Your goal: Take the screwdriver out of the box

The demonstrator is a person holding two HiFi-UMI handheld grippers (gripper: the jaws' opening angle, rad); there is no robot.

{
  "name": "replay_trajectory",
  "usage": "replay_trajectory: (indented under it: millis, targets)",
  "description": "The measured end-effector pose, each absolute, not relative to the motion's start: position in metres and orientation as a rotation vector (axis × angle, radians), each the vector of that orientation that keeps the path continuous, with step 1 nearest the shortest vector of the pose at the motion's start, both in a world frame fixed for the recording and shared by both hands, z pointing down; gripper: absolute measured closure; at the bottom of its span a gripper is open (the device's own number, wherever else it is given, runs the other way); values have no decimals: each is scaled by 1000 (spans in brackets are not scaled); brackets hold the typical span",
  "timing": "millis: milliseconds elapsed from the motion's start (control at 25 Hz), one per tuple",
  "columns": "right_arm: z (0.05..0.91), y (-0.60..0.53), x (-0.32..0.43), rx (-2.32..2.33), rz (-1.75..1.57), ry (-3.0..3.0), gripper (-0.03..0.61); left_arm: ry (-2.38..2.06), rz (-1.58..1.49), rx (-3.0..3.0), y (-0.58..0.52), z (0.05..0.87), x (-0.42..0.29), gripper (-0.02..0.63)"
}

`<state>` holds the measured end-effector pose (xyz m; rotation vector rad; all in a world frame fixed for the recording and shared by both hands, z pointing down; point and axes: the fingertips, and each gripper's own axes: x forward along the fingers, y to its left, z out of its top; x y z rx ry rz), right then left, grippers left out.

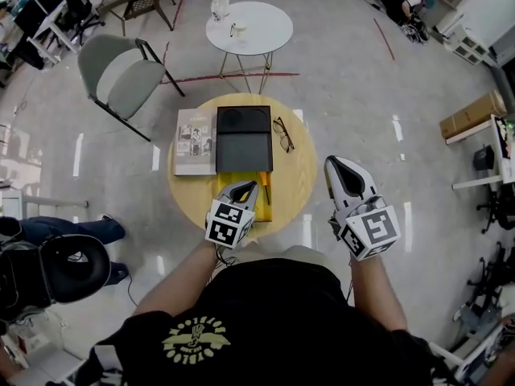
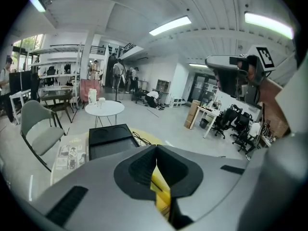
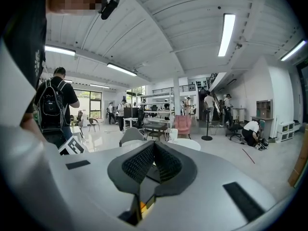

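A yellow box [image 1: 259, 207] lies at the near edge of the round wooden table [image 1: 302, 175]. A thin screwdriver [image 1: 266, 188] with an orange handle rests along the box's right side. My left gripper [image 1: 245, 190] hangs just over the yellow box, left of the screwdriver, jaws shut and empty. In the left gripper view its pads [image 2: 144, 167] meet, and a strip of the yellow box [image 2: 161, 191] shows below them. My right gripper [image 1: 339, 164] hovers off the table's right edge, shut with nothing held. The right gripper [image 3: 153, 150] points level toward the room.
An open black case [image 1: 244, 139] sits mid-table. A magazine [image 1: 195, 141] lies to its left and glasses [image 1: 282, 133] to its right. Beyond stand a white round table [image 1: 249, 27] and a grey chair [image 1: 121, 75]. A person's legs [image 1: 68, 230] are at the left.
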<state>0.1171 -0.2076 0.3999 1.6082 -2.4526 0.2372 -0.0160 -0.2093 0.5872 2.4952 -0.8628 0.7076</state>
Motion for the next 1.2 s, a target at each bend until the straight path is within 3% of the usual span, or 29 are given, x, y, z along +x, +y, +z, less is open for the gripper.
replay_trajectory:
  millis: [480,1200]
  targets:
    - [399,-247,140,1406,241,-2584,563,-969,718,2204,-231,649,3,597]
    - [407,-251,186,1308,245,-2610,563,-1052,1005,1931,-241,747,16,594]
